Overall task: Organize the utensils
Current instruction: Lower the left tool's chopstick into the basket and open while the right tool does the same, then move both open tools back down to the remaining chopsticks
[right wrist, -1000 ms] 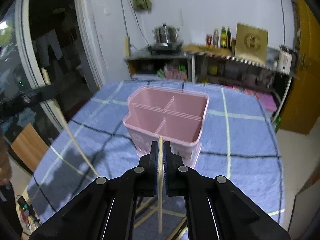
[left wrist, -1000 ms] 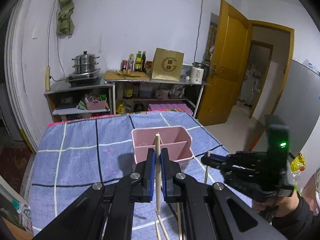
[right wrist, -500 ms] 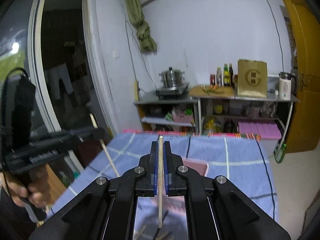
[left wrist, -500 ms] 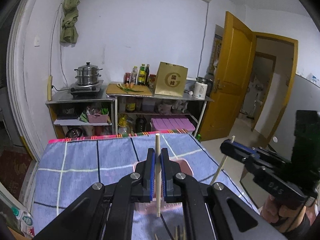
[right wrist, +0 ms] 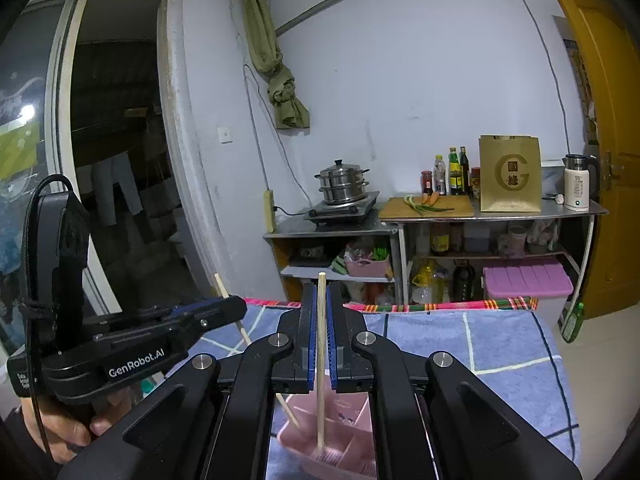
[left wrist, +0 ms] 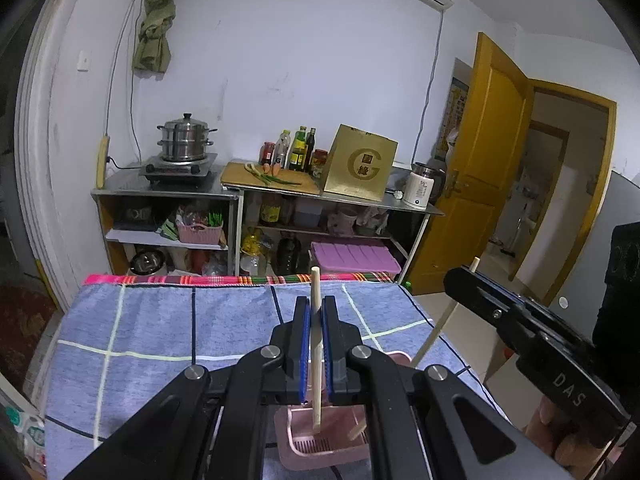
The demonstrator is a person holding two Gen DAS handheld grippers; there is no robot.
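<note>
My left gripper (left wrist: 316, 307) is shut on a wooden chopstick (left wrist: 316, 380) that stands upright. Its lower end shows against the inside of the pink divided caddy (left wrist: 296, 446) on the blue checked cloth (left wrist: 160, 320). My right gripper (right wrist: 320, 291) is shut on a second upright chopstick (right wrist: 320, 400), whose tip is over the same caddy (right wrist: 348, 416). Each gripper shows in the other's view: the right gripper (left wrist: 460, 276) at the right, the left gripper (right wrist: 234, 305) at the left, their chopsticks slanting down toward the caddy. The caddy's near side is hidden by the fingers.
Beyond the table stands a metal shelf unit (left wrist: 224, 188) with a steamer pot (left wrist: 185, 138), bottles, a gold bag (left wrist: 360, 164) and a kettle. A yellow door (left wrist: 492, 160) stands open at the right. A person's hand (right wrist: 68, 432) grips the left handle.
Both grippers have risen and tipped up toward the room. The caddy has slid from mid-picture to the bottom edge, under the chopstick ends. Both keep their chopsticks.
</note>
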